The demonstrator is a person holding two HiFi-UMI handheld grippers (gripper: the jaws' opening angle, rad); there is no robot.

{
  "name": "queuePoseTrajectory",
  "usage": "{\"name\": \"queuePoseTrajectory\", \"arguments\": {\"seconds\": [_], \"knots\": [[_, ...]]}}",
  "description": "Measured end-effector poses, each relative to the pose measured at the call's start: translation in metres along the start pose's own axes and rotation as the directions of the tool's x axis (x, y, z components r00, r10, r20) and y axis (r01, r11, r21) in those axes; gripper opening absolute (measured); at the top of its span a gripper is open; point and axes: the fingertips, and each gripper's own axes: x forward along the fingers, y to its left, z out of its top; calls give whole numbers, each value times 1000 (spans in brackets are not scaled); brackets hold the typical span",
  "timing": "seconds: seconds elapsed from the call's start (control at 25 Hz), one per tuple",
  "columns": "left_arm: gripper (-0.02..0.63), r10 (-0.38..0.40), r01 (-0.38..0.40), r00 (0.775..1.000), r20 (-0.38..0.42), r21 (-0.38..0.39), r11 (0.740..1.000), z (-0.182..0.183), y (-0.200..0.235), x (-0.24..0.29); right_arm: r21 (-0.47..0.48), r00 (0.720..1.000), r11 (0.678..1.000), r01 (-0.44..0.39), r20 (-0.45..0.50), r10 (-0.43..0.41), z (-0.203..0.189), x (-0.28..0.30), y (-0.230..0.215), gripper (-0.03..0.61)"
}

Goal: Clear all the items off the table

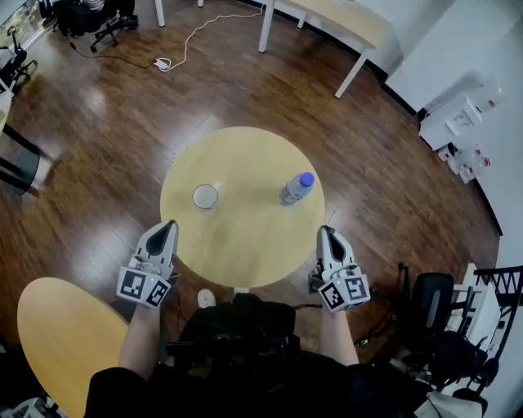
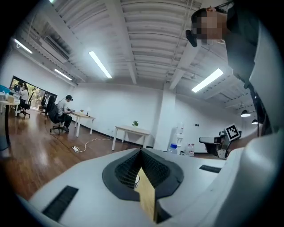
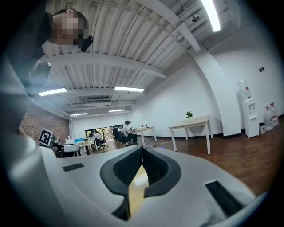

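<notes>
On the round wooden table [image 1: 245, 163] stand a clear glass [image 1: 205, 197], left of the middle, and a plastic bottle with a blue cap [image 1: 297, 188], lying tilted toward the right side. My left gripper [image 1: 169, 225] hovers at the table's near left edge, shut and empty, with the glass a short way beyond its tips. My right gripper [image 1: 325, 232] is at the near right edge, shut and empty, the bottle ahead of it. In the left gripper view the jaws meet over the tabletop [image 2: 148, 199]; the bottle's cap [image 2: 173, 146] peeks above them.
A second round wooden tabletop [image 1: 61, 335] lies at my lower left. Black chairs [image 1: 445, 326] crowd the lower right. A white-legged desk [image 1: 343, 24] stands far behind the table, and a white cable with a plug [image 1: 163, 63] lies on the wood floor.
</notes>
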Motion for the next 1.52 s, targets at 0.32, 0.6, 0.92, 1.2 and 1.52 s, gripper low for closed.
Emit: {"name": "queuePoseTrajectory", "arguments": {"seconds": [0.32, 0.6, 0.92, 1.2, 1.52], "knots": [[179, 13, -13, 992, -126, -3, 1000, -58, 1, 41, 53, 979, 987, -150, -133, 156, -63, 57, 24, 5], [410, 19, -41, 979, -205, -106, 993, -101, 19, 58, 133, 949, 966, -220, -199, 244, -106, 77, 49, 5], [483, 40, -71, 968, -249, -119, 990, -137, 33, 90, 203, 940, 961, -190, -244, 238, -136, 72, 31, 5], [485, 64, -66, 961, -269, 2, 998, -161, 33, 120, 258, 934, 953, -161, -271, 232, -152, 71, 28, 5], [483, 65, -56, 965, -256, 42, 998, -179, 32, 148, 273, 920, 951, -149, -313, 234, -168, 66, 21, 5]]}}
